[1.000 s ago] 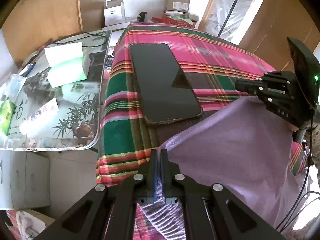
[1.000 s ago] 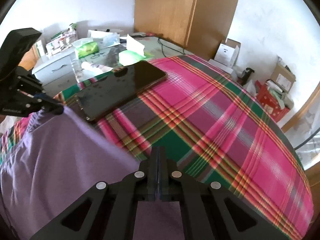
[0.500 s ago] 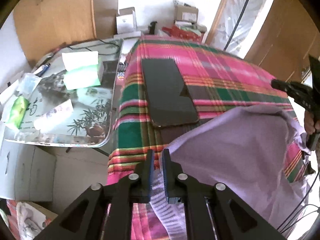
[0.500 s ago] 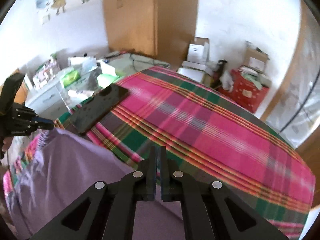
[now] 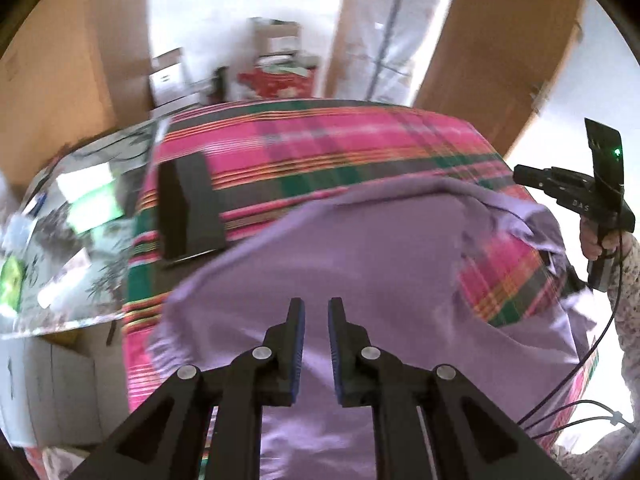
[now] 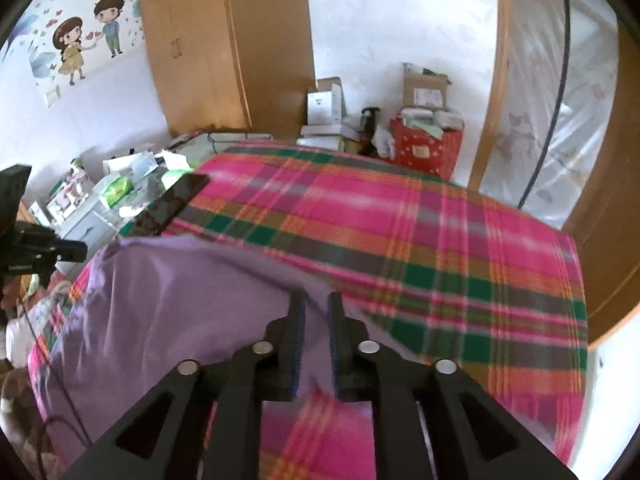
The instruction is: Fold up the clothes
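A purple garment [image 5: 360,256] lies spread over the pink and green plaid bedspread [image 5: 340,148], with a fold at its right that leaves a patch of plaid bare. My left gripper [image 5: 316,308] hovers above the garment's near part. Its jaws are opening, a narrow gap shows between them, and the pads press on nothing. In the right wrist view my right gripper [image 6: 316,304] hangs over the garment's [image 6: 168,304] far edge. Its jaws are opening too, with cloth showing through the gap but not pinched. Each gripper also appears in the other's view: right gripper [image 5: 519,172], left gripper [image 6: 82,250].
A black phone [image 5: 188,208] lies on the bedspread beyond the garment's left corner. Left of the bed stands a glass-topped side table [image 5: 72,264] with tissues and packets. Boxes and a red bag [image 6: 424,148] sit by the far wall. A hand [image 5: 600,240] holds the right gripper, with cables trailing below it.
Both grippers were shut on the purple garment's edge and now have their jaws apart. Both have risen and drawn back, and the garment lies spread further over the bedspread.
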